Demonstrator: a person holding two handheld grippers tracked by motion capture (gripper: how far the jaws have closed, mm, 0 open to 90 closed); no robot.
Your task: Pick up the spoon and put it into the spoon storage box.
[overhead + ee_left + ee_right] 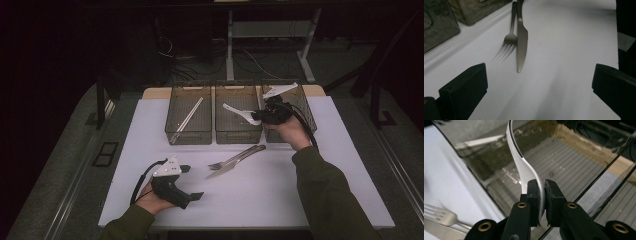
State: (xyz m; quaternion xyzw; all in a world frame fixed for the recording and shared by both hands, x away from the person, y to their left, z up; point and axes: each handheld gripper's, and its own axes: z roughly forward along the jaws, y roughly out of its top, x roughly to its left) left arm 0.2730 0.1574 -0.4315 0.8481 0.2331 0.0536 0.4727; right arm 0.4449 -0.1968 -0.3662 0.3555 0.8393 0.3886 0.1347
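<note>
My right gripper (260,117) is shut on the bowl of a white spoon (237,111) and holds it over the middle bin (238,136). In the right gripper view the jaws (542,187) pinch the spoon (520,162), whose handle reaches out above the ribbed bin floor (574,165). A metal fork (225,162) and knife (227,170) lie side by side on the white table, in front of the bins. My left gripper (192,182) rests open near the front left, pointing at the fork (511,35) and knife (522,42), well short of them.
Three dark see-through bins stand in a row at the back of the white tabletop (150,150). The left bin (188,135) holds a pair of pale chopsticks (187,119). The right bin (305,107) sits behind my right hand. Table legs and cables lie beyond.
</note>
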